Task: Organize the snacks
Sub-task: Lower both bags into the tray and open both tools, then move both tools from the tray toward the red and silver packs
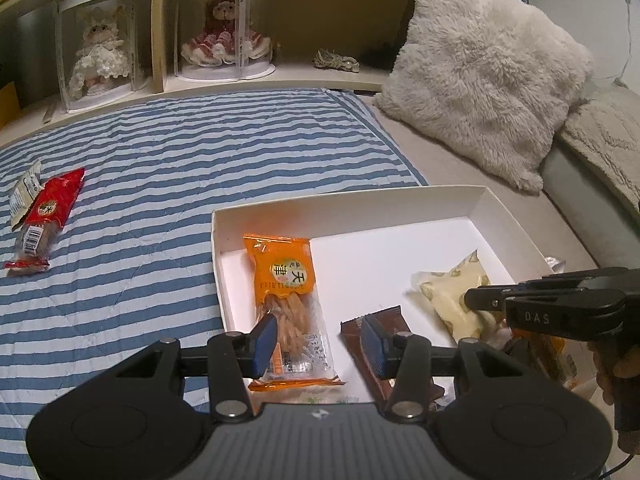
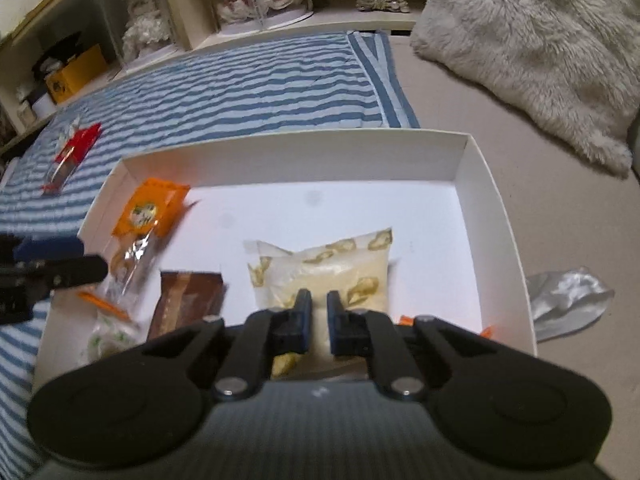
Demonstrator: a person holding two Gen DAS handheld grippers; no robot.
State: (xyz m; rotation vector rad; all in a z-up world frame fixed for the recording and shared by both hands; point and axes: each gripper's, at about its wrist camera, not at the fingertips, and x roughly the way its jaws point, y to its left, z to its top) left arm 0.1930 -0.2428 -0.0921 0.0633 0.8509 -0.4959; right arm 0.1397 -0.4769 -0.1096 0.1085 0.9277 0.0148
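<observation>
The white box [image 2: 496, 216] sits on the bed, partly on the striped blanket [image 1: 180, 152], and already holds several snacks: an orange packet [image 1: 284, 276] along its left side, a brown bar [image 2: 188, 304] beside it, and a pale yellow packet [image 2: 320, 268] near the middle. A small white and green packet [image 2: 108, 340] lies in the near left corner. By the look of it, the sorting is well under way but not finished, since a red packet [image 1: 52, 204] and a pale wrapper [image 1: 24, 192] touching it lie out on the blanket, well apart from the box.

The left gripper [image 1: 320, 338] hangs over the lower end of the orange packet with its jaws partly open, gripping nothing. The right gripper [image 2: 316, 312] is over the near end of the yellow packet with its jaws drawn close; whether they pinch the wrapper or stand just above it cannot be told.

The near edge of the box is hidden behind both tools. Scraps of orange wrapper [image 2: 486, 332] peek out by the right gripper, too covered to identify. A crumpled silver wrapper [image 2: 568, 300] lies outside the box on the right; whether it is empty is unclear.
</observation>
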